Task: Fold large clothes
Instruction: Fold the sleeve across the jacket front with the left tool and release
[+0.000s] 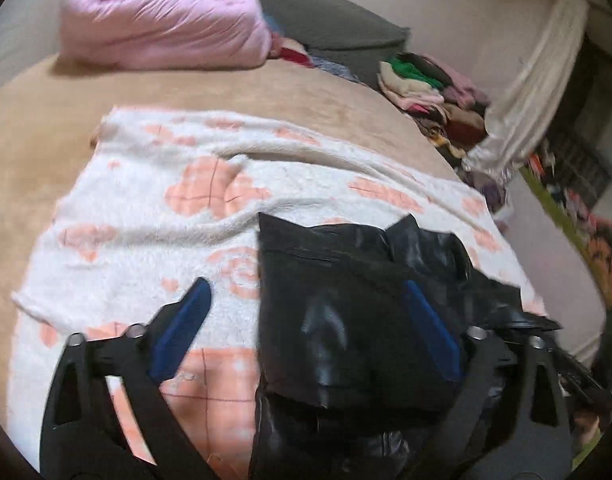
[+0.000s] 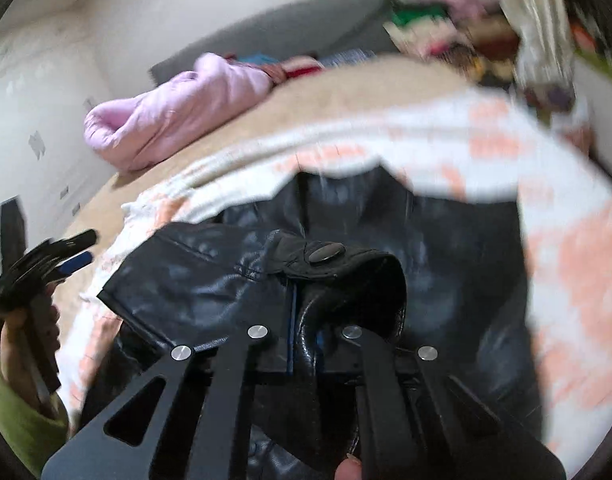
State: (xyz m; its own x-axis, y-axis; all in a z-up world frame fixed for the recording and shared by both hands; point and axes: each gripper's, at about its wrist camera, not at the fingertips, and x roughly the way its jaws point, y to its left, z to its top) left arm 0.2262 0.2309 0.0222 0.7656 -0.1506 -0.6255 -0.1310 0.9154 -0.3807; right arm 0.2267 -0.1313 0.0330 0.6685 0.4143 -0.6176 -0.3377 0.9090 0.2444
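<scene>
From my left wrist camera I see the left gripper (image 1: pixel 306 336) with its blue pads (image 1: pixel 182 330) standing wide apart, released, with nothing pinched; the right pad lies over the black leather jacket (image 1: pixel 345 300) without pressing it. The jacket rests on a white blanket with peach flowers (image 1: pixel 146 208), which covers the tan bed (image 1: pixel 34 128). In this view the jacket is at about 5 o'clock, the pink puffy coat (image 1: pixel 162 24) at 11 o'clock, and a pile of mixed clothes (image 1: pixel 433 92) at 2 o'clock.

From my right wrist camera the right gripper (image 2: pixel 306 344) is clenched on a fold of the jacket (image 2: pixel 210 280) near its snap tab (image 2: pixel 325 252) (the pads themselves are hidden under the leather). At 9 o'clock the left gripper (image 2: pixel 72 254) is visible, held by a hand (image 2: pixel 14 332) with a green sleeve (image 2: pixel 22 412).
</scene>
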